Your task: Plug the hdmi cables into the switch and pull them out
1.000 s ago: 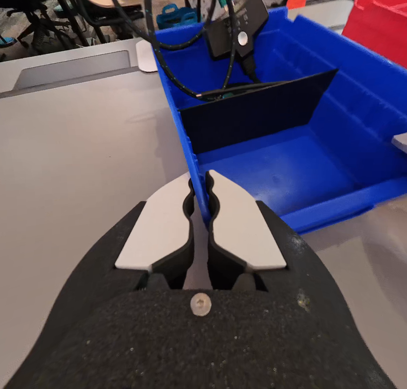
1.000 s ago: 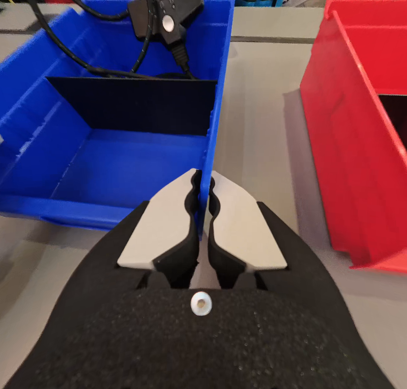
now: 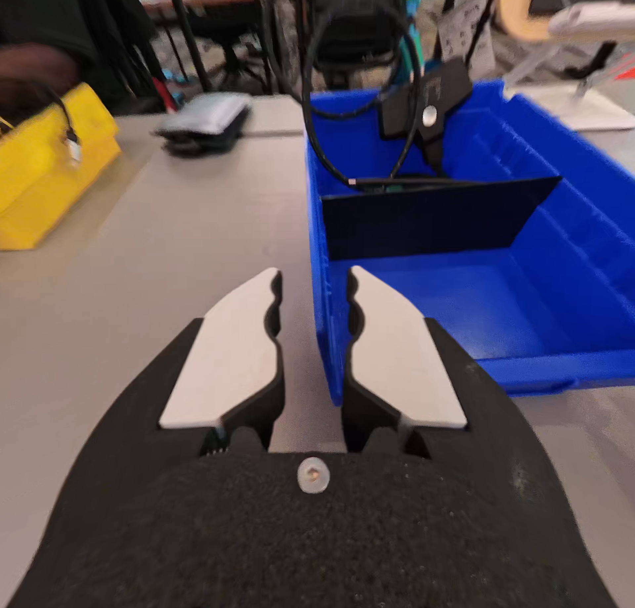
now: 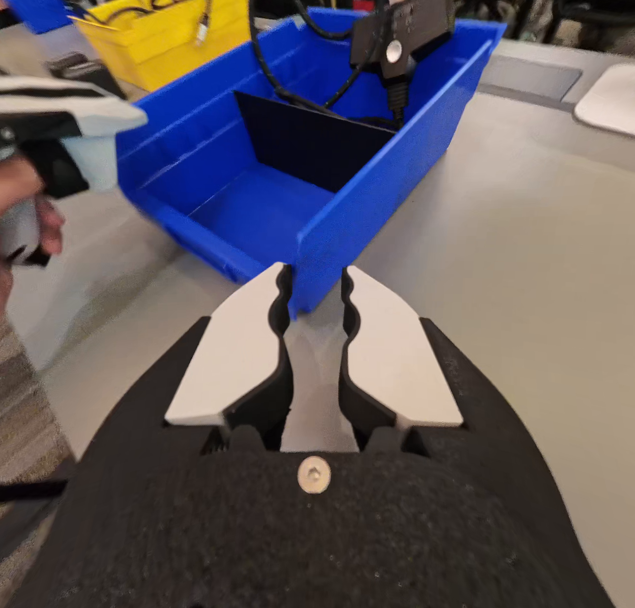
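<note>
- Blue bin (image 3: 567,192), split by a dark divider (image 3: 429,220): switch (image 4: 402,38) and black cables (image 3: 343,165) in its far compartment.
- Left gripper (image 3: 314,275) spread, straddling the bin's near wall.
- Right gripper (image 4: 316,271) spread, empty, at the bin's near corner.
- Yellow bin (image 4: 165,38) beyond the blue bin holds cables.

blue bin (image 3: 567,185), yellow bin (image 4: 165,41), black switch (image 4: 402,38)

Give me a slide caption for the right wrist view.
Open right gripper facing blue bin holding switch.

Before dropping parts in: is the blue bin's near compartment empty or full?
Empty. The near compartment of the blue bin shows only bare floor; the cables lie behind the dark divider.
</note>
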Demonstrator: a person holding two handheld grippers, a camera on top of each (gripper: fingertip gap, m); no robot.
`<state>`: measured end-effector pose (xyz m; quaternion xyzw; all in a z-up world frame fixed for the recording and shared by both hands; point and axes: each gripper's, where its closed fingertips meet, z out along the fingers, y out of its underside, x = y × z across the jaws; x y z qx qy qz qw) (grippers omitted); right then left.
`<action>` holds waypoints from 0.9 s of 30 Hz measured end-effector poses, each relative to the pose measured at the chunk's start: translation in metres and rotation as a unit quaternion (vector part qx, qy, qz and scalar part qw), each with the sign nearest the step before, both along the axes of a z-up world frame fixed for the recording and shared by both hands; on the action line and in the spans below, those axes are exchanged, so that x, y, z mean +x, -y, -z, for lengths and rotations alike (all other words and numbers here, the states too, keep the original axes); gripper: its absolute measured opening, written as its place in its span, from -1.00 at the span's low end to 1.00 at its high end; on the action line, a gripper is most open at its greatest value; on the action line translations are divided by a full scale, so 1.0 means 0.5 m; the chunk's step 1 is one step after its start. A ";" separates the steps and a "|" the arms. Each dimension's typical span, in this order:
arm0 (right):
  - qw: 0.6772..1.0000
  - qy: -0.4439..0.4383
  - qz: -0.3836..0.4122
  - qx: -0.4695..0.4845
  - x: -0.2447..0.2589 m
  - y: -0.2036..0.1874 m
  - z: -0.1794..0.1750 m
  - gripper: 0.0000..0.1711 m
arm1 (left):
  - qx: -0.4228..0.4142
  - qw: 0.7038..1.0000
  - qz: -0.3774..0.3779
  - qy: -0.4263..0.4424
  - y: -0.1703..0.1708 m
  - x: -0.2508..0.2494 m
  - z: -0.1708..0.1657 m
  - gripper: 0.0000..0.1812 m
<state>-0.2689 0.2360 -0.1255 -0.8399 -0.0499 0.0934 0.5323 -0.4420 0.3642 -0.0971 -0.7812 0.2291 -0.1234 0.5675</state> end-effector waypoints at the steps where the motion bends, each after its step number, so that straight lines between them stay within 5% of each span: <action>1: 1.000 0.007 -0.017 0.015 0.020 0.033 -0.015 -0.68 | 0.027 1.000 -0.008 0.003 0.012 -0.007 -0.027 -0.52; 5: 0.996 0.019 -0.008 0.083 0.205 0.197 -0.074 -0.61 | 0.109 0.994 0.006 0.024 0.094 0.010 -0.100 -0.33; 10: 0.969 0.053 0.192 0.149 0.579 0.456 -0.094 -0.56 | 0.033 0.987 0.105 0.119 0.197 0.130 -0.056 -0.23; 15: 0.917 0.048 0.383 0.099 0.854 0.630 -0.055 -0.59 | -0.028 0.985 0.142 0.091 0.217 0.202 0.006 -0.20; 19: 0.913 -0.014 0.392 0.117 0.884 0.641 -0.057 -0.59 | 0.020 0.991 0.135 0.016 0.223 0.197 0.012 -0.23; 27: 0.941 -0.008 0.328 0.087 0.812 0.571 -0.036 -0.66 | -0.001 0.990 0.140 0.030 0.229 0.199 0.022 -0.19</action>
